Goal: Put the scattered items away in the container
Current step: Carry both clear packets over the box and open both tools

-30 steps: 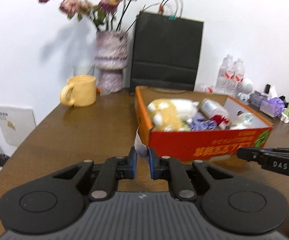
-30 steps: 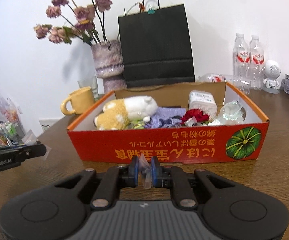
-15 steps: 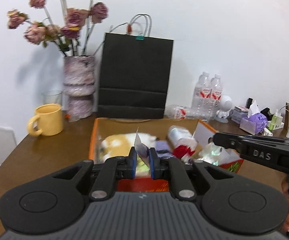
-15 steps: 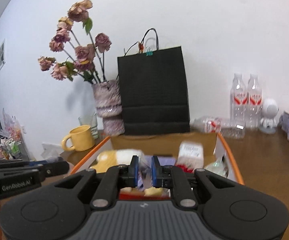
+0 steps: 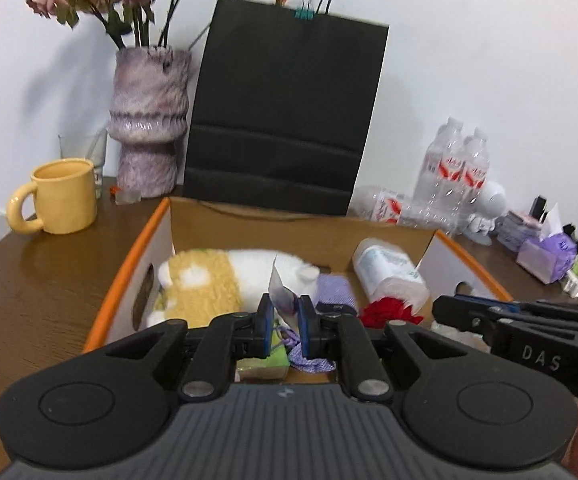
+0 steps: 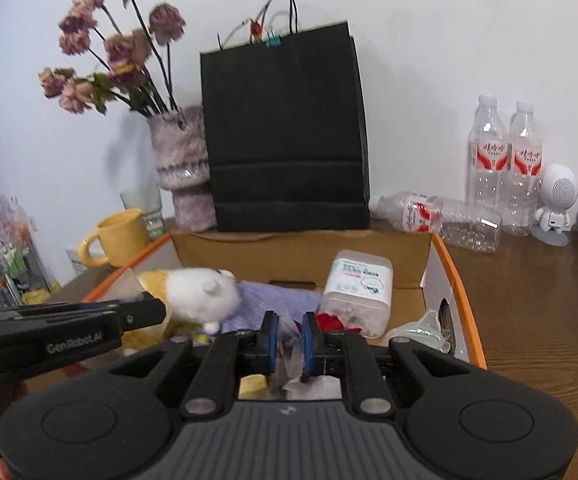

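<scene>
The orange-rimmed cardboard box (image 5: 129, 276) (image 6: 459, 280) lies just below both grippers. It holds a yellow and white plush toy (image 5: 209, 280) (image 6: 201, 292), a wipes canister (image 5: 387, 274) (image 6: 359, 280), purple cloth (image 5: 333, 288), a red flower (image 6: 331, 322) and crumpled clear plastic (image 6: 421, 328). My left gripper (image 5: 283, 314) is shut on a thin clear plastic film (image 5: 277, 290) above the box's near end. My right gripper (image 6: 287, 338) is shut on clear film (image 6: 289, 350) too. I cannot tell whether it is one piece. Each gripper shows at the edge of the other's view.
Behind the box stand a black paper bag (image 5: 285, 120), a vase of dried flowers (image 5: 151, 120) and a yellow mug (image 5: 65, 196). Water bottles (image 6: 503, 160), a small white robot figure (image 6: 555, 204) and tissue packs (image 5: 545, 254) sit on the brown table (image 5: 29, 300) at the right.
Both grippers rose from the table in front of the box's printed wall and moved forward over the open box, each still pinching clear film.
</scene>
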